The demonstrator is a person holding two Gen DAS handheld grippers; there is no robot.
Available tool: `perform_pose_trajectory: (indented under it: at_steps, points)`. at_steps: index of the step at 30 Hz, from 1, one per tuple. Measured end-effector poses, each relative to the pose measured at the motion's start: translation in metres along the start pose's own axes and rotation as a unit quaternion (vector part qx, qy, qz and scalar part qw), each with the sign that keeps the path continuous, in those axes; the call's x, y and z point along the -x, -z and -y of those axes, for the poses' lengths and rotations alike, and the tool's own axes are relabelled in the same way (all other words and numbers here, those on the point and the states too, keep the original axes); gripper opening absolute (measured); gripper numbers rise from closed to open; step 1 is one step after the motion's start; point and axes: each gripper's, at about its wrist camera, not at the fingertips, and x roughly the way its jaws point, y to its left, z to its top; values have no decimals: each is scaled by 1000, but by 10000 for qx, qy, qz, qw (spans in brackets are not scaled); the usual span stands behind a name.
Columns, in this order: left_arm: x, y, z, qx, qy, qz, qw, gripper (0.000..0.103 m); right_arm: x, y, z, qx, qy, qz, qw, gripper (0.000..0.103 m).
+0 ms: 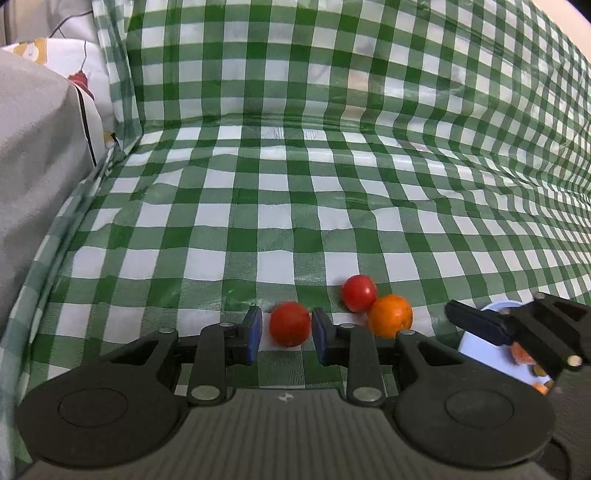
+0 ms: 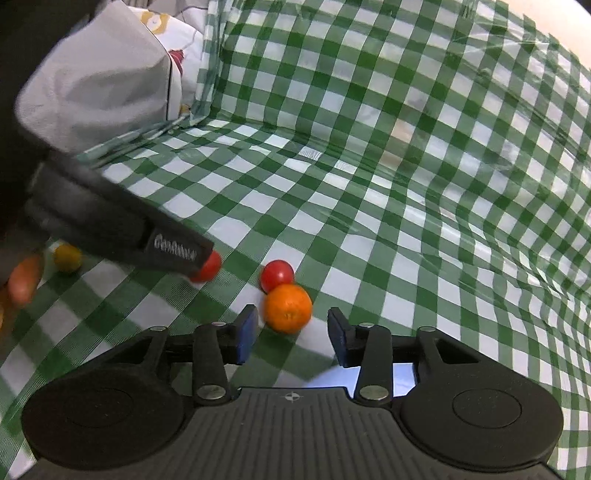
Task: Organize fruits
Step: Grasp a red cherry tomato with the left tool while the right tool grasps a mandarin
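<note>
tomato (image 1: 289, 324) between left claw (image 1: 286, 332) pads, untouched

A green-and-white checked cloth (image 1: 280, 206) is spread over the whole work surface and is drawn up behind it as a backdrop, creased where it turns upward. A glossy sheen and wrinkles are seen across it. At far left, grey fabric (image 1: 33, 155) is bunched beside a white printed cloth (image 1: 79, 64). Pale wall (image 1: 565, 26) is glimpsed at far right.
</note>
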Motion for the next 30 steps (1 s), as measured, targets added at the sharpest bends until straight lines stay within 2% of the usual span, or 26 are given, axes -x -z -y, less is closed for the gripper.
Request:
perform_pose_trajectory:
  at_steps: [8, 11, 12, 15, 21, 30]
  points:
    - [-21, -3, 2, 109, 109, -237, 9996, 32, -37, -8, -6, 15, 184, -312, 9993, 46]
    - [-26, -3, 0, 180, 93, -345, 9992, 32, -45, -8, -7, -25, 181, -452, 9988, 43]
    - [-26, -3, 0, 214, 110, -355, 9991, 30, -45, -8, -8, -17, 159, -485, 9987, 38]
    - [-23, -3, 1, 220, 43, -324, 9992, 29, -44, -6, -9, -86, 103, -467, 9988, 37]
    - [-6, 0, -11, 426, -135, -250, 9987, 29, -28, -2, 0, -358, -27, -445, 9984, 37]
    - [44, 21, -24, 266, -460, -141, 9985, 29, 32, 7, 0, -620, -134, -123, 9979, 37]
